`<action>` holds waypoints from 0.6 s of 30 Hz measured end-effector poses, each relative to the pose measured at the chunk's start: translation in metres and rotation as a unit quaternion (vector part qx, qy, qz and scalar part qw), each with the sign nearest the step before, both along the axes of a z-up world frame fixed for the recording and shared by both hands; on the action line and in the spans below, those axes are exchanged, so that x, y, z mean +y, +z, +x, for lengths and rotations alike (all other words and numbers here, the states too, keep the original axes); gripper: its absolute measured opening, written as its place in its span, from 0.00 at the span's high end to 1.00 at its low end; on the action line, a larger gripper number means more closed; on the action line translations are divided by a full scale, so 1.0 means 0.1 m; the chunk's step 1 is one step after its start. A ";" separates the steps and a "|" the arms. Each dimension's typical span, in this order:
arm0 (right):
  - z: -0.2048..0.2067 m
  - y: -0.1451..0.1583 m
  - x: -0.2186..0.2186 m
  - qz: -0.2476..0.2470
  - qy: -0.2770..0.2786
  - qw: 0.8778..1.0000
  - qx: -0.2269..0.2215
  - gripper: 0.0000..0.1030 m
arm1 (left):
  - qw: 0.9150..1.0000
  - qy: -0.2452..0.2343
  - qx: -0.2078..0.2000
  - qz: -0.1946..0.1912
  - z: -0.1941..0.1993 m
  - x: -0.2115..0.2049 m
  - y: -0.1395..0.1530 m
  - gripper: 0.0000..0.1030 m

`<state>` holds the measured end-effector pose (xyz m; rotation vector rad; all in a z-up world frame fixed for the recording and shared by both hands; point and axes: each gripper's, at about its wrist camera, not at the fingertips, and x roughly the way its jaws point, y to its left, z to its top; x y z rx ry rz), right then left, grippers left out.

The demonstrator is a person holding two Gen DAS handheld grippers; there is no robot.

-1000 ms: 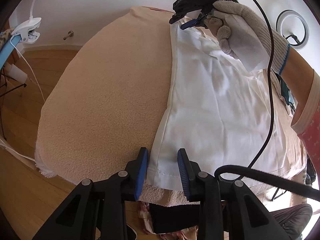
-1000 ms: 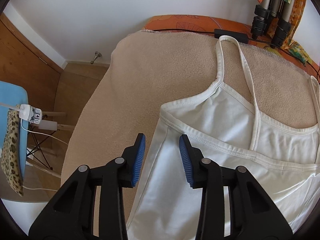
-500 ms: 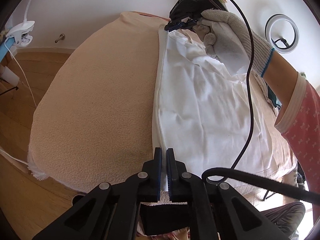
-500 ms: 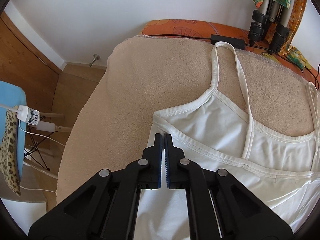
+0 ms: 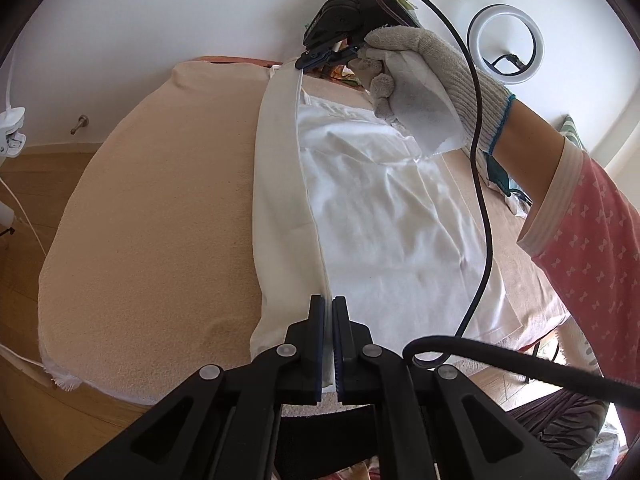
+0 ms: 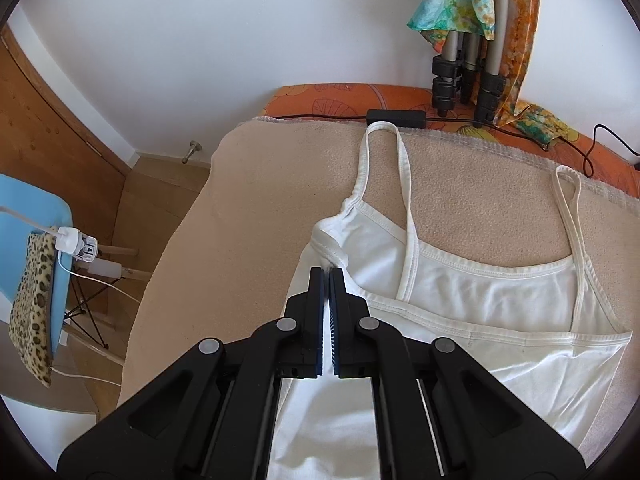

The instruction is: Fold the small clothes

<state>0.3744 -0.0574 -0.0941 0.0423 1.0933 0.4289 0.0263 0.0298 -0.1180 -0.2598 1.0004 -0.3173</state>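
Pinching camisole [image 5: 372,216] edge, both grippers clamped, raised

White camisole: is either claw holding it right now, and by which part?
Both. The left claw pinches the white camisole at its side edge near the bottom hem; the right claw pinches the same side edge just under the armhole.

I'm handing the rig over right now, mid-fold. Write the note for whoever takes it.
Left gripper: shut on the white camisole at its hem corner.
Right gripper: shut on the same side edge, at the underarm.
That edge is lifted off the beige blanket; the rest lies flat, straps toward the wall.
Done: both grasps.
Left: carry the edge across, lay it down, finish folding.
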 end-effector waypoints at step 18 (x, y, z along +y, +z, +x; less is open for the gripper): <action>0.12 -0.45 -0.76 -0.020 -0.026 0.999 0.010 0.96 | 0.997 -0.063 0.019 0.051 0.08 -0.67 -0.28 0.97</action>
